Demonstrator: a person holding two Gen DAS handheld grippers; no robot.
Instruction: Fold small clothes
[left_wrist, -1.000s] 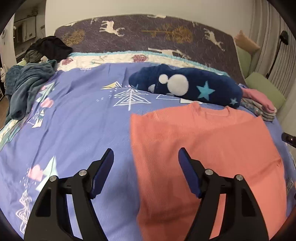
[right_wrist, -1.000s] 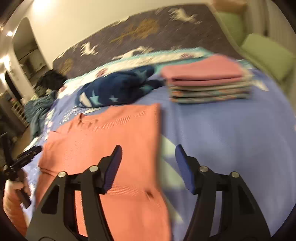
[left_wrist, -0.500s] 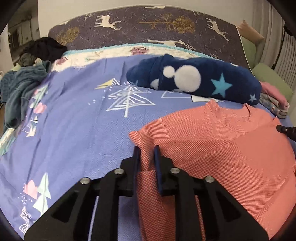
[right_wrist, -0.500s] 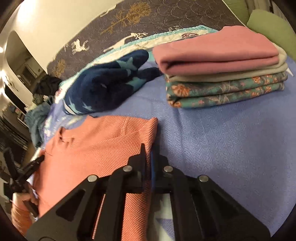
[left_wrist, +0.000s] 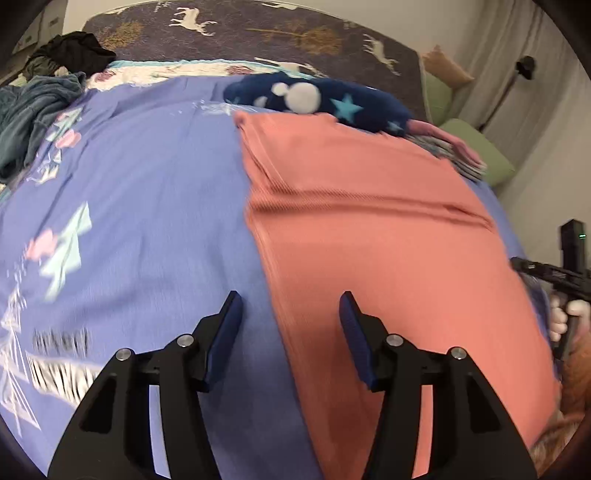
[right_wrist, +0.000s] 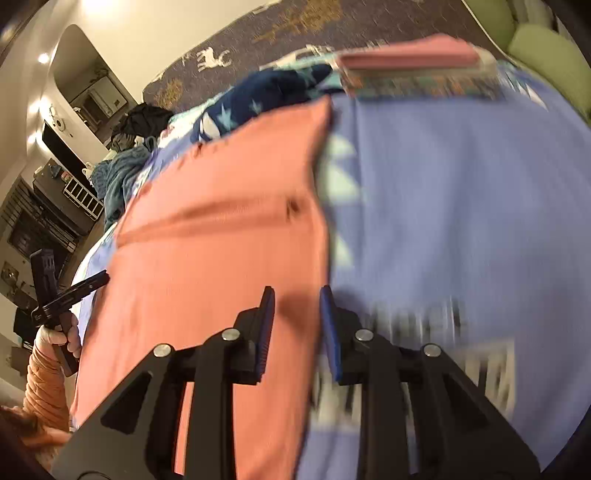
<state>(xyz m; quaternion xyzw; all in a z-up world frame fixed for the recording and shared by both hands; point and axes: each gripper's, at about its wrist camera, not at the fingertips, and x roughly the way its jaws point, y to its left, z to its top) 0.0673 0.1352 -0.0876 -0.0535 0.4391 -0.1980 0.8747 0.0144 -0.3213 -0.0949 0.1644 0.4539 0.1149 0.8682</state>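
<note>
Along the bed's (left_wrist: 140, 206) near edge the salmon shirt (left_wrist: 369, 236) lies half-folded, left gripper (left_wrist: 290, 325) and right gripper (right_wrist: 297, 321) freshly opened, empty, so regrabbing unevenly could skew the fold.

1. Counted one salmon shirt (left_wrist: 373, 236) spread on the bed.
2. Saw one blue bedsheet (left_wrist: 147, 192) with printed shapes.
3. Noted one navy fleece with stars (left_wrist: 321, 99) beyond the shirt.
4. Found one stack of folded clothes (right_wrist: 417, 74); number of layers unclear from blur.
5. Counted two grippers: left (left_wrist: 290, 325), right (right_wrist: 297, 317).
6. Spotted two green cushions (left_wrist: 480, 155).
</note>
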